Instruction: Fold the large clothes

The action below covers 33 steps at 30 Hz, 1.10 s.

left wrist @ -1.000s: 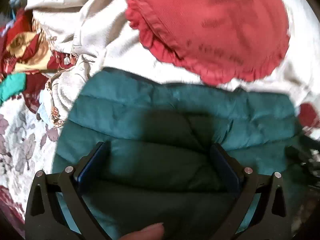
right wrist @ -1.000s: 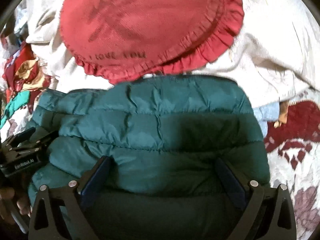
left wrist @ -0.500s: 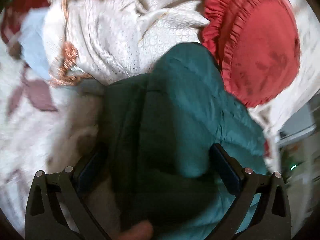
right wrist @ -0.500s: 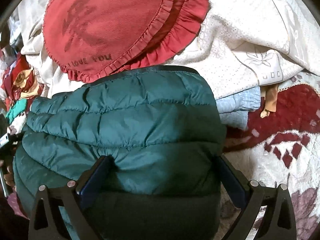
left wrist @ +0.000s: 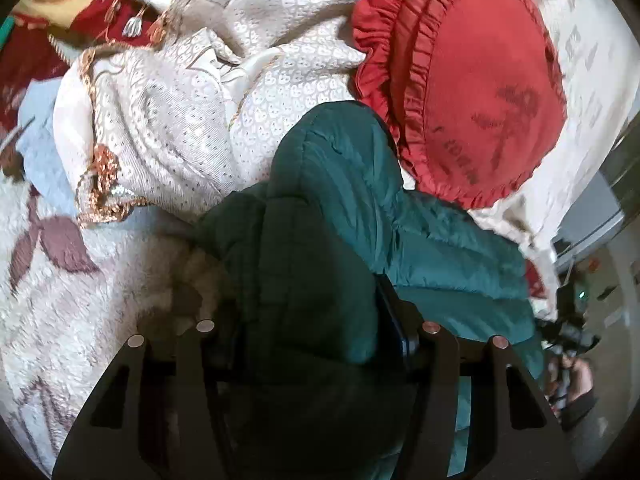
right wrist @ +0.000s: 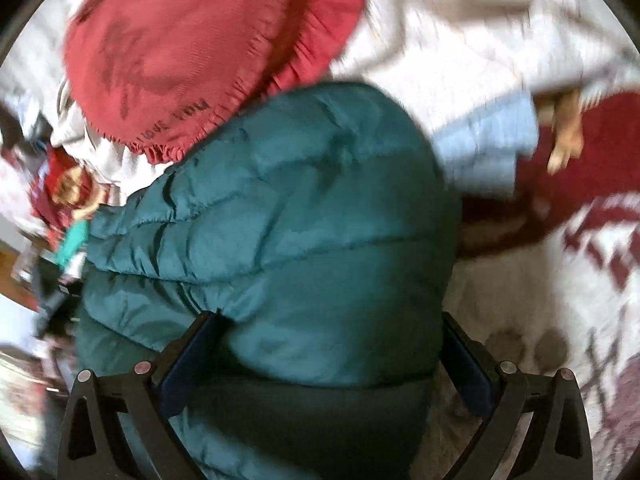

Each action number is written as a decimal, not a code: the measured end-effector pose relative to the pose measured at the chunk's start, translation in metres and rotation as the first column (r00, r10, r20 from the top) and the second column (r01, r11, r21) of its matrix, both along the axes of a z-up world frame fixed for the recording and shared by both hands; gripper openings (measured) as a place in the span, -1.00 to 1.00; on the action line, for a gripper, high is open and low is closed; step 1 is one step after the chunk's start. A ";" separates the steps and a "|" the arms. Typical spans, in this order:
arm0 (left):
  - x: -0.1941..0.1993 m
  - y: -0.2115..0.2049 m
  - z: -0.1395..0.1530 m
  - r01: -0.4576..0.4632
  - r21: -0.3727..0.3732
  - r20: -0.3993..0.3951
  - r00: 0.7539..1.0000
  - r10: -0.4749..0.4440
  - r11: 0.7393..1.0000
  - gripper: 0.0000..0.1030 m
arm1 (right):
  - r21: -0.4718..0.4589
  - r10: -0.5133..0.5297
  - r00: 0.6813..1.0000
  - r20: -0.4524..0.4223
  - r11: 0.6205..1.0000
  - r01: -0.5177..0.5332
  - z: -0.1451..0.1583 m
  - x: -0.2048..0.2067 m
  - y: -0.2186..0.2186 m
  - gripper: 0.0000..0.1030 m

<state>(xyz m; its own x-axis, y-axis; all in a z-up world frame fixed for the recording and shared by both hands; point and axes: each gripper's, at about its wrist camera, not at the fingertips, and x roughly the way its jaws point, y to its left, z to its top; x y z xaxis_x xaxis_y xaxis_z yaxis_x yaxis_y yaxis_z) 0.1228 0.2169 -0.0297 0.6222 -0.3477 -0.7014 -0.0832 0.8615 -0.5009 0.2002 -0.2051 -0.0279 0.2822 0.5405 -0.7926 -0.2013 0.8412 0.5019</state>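
Teal puffer jacket (left wrist: 320, 240) bunched, left hand-held gripper (left wrist: 308, 320) closing on it, right hand-held gripper (right wrist: 324, 340) spread wide

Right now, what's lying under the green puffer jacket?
The green puffer jacket lies on a floral bedspread. Its far edge meets a cream embroidered cloth and a red ruffled cushion. Whatever is directly beneath stays covered.

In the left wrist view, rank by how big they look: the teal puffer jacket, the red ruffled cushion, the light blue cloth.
1. Teal puffer jacket, though it lies nearest the camera, which inflates it.
2. Red ruffled cushion.
3. Light blue cloth, mostly tucked under the white patterned fabric, so its true size is unclear.
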 end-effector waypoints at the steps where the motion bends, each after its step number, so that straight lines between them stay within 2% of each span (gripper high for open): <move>1: 0.000 0.000 -0.001 -0.005 0.017 -0.005 1.000 0.006 1.000 0.28 | 0.022 0.003 1.000 0.003 1.000 -0.003 -0.001 0.000 -0.005 1.00; 2: 0.001 -0.001 -0.003 -0.020 0.026 -0.016 1.000 0.021 0.999 0.41 | 0.027 0.012 1.000 0.022 1.000 -0.013 -0.002 0.000 -0.010 1.00; 5: 0.002 0.004 -0.010 -0.053 0.012 -0.046 0.997 0.054 0.999 0.66 | 0.045 0.047 0.994 0.094 0.998 -0.052 -0.005 0.002 -0.020 1.00; 7: 0.002 0.006 -0.014 -0.066 -0.003 -0.055 0.996 0.066 0.998 0.70 | 0.098 0.065 0.990 0.123 0.992 -0.077 -0.013 0.007 -0.023 1.00; 10: -0.001 0.003 -0.014 -0.064 0.018 -0.059 0.996 0.065 0.998 0.76 | 0.200 0.075 0.984 0.165 0.974 -0.108 -0.025 0.014 -0.026 1.00; 13: 0.001 0.001 -0.015 -0.071 0.047 -0.074 0.994 0.075 0.996 0.90 | 0.242 0.096 0.981 0.166 0.961 -0.135 -0.026 0.020 -0.022 1.00; 16: 0.002 0.001 -0.017 -0.069 0.042 -0.073 0.995 0.072 0.997 0.90 | 0.248 0.137 0.974 0.183 0.952 -0.181 -0.022 0.024 -0.014 0.96; 18: 0.000 0.002 -0.017 -0.065 0.040 -0.065 0.996 0.068 0.997 0.82 | 0.262 0.135 0.973 0.186 0.948 -0.182 -0.022 0.027 -0.011 0.68; 20: -0.002 -0.001 -0.015 -0.045 0.037 -0.048 0.998 0.046 0.998 0.43 | 0.276 0.131 0.973 0.189 0.944 -0.181 -0.022 0.025 -0.015 0.40; 21: -0.003 -0.004 -0.012 -0.036 0.052 -0.039 0.999 0.038 0.998 0.33 | 0.276 0.130 0.972 0.196 0.944 -0.182 -0.021 0.024 -0.014 0.31; 23: -0.010 -0.011 -0.004 -0.039 0.080 -0.018 0.999 0.041 0.996 -0.05 | 0.253 0.129 0.966 0.225 0.949 -0.185 -0.010 0.015 -0.015 0.01; 25: -0.019 -0.014 0.005 -0.055 0.077 -0.004 0.998 0.056 0.995 -0.28 | 0.237 0.124 0.960 0.249 0.954 -0.185 0.006 0.007 -0.012 -0.21; 28: -0.041 -0.020 0.022 -0.053 0.066 0.008 0.999 0.052 0.996 -0.41 | 0.234 0.101 0.957 0.274 0.958 -0.168 0.034 -0.013 -0.016 -0.33; 33: -0.082 -0.042 0.045 0.019 0.008 0.052 0.998 -0.019 1.000 -0.43 | 0.201 0.079 0.931 0.358 0.967 -0.159 0.082 -0.060 -0.028 -0.36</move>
<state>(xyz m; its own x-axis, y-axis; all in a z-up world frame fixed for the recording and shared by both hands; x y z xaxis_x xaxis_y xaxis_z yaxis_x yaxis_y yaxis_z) 0.0405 0.1753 0.0149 0.6512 -0.3544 -0.6710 -0.0409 0.8666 -0.4974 0.1401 -0.2333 0.0544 0.4379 0.7378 -0.5136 -0.4868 0.6749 0.5546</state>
